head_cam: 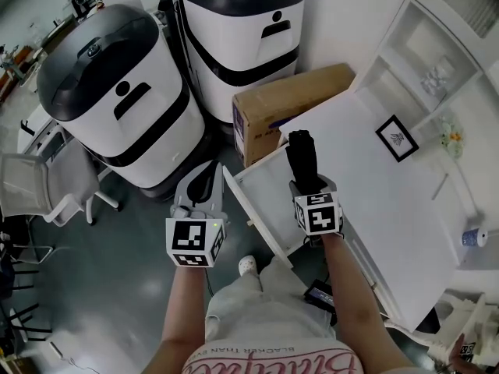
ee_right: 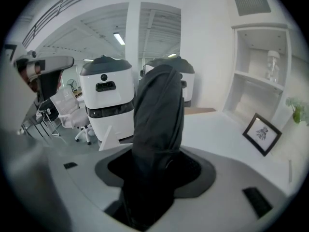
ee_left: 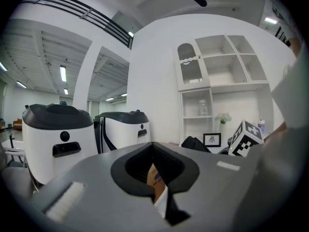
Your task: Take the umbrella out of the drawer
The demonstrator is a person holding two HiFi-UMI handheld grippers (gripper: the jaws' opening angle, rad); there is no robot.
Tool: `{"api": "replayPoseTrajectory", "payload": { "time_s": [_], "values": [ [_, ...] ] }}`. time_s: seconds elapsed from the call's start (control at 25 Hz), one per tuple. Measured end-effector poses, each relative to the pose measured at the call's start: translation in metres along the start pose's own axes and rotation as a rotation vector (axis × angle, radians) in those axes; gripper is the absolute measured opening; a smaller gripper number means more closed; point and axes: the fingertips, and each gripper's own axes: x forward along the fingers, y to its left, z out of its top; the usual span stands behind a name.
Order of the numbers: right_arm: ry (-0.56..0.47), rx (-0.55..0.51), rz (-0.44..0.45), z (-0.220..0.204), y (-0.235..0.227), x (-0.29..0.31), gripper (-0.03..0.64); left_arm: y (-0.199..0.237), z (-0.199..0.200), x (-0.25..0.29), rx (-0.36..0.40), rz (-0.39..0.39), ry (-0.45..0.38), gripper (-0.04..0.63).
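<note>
A black folded umbrella [head_cam: 301, 153] stands upright in my right gripper [head_cam: 306, 181], whose jaws are shut on its lower part. In the right gripper view the umbrella [ee_right: 157, 115] fills the middle and rises out of the right gripper [ee_right: 157, 175]. It hangs above the open white drawer [head_cam: 251, 213], which is pulled out from the white cabinet [head_cam: 374, 201]. To the left of the drawer, over the grey floor, my left gripper [head_cam: 205, 170] holds nothing and its jaws stand together. Only the cardboard box shows through the gap of the left gripper [ee_left: 155, 170].
A cardboard box [head_cam: 288, 104] lies behind the drawer. Two large white-and-black machines [head_cam: 117, 100] [head_cam: 238, 29] stand at the back left, with a white chair [head_cam: 43, 181] beside them. On the cabinet top are a framed picture [head_cam: 396, 137] and a small bottle [head_cam: 473, 238]. Open shelves [head_cam: 429, 61] rise behind.
</note>
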Motion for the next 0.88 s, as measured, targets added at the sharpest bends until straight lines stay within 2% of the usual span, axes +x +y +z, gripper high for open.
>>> {"api": "replayPoseTrajectory", "payload": {
  "time_s": [0.6,0.88],
  "values": [
    [-0.172,-0.069,0.036,0.062,-0.019,-0.059,0.244,-0.018,0.048,0.0,0.022,0.068,-0.078,0.009],
    [-0.272,-0.093,0.032,0.088,-0.026,-0.094,0.244,-0.029,0.069,-0.004,0.048,0.066,-0.121,0.009]
  ]
}}
